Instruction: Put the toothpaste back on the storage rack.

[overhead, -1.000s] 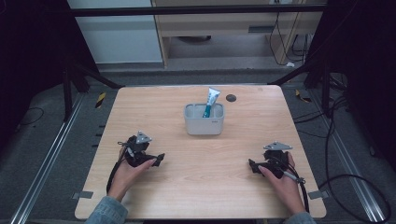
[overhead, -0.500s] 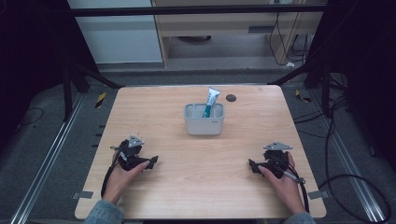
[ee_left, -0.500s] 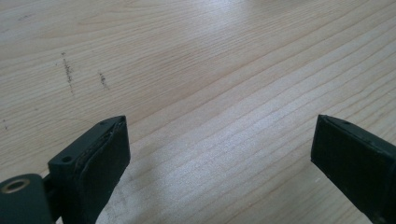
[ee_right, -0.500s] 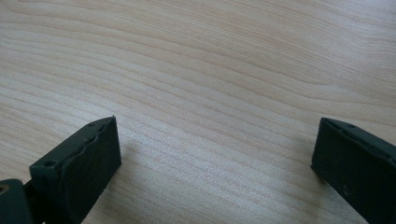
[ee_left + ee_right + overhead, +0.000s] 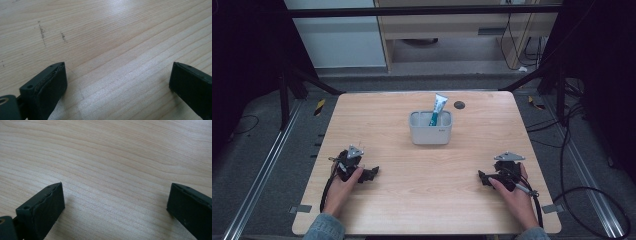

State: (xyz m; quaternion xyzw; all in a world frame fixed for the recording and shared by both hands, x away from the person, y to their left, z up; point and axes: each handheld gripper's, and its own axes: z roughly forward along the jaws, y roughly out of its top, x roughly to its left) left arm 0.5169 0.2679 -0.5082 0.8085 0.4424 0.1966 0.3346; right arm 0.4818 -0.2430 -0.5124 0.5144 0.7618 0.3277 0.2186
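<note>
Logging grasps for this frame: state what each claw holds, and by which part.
Nothing is held. The left claw and the right claw both stand open over bare table; the tube sits untouched in its grey holder.

Even overhead light fell on the wooden table (image 5: 427,175), while the surroundings stayed dark. A pale sheen crossed the wood in the left gripper view; both jaws were soft-focused.

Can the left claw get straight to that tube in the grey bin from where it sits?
Probably yes: the left claw is open, and bare wooden table lies between it and the blue-and-white tube sticking up from the grey plastic bin.
</note>
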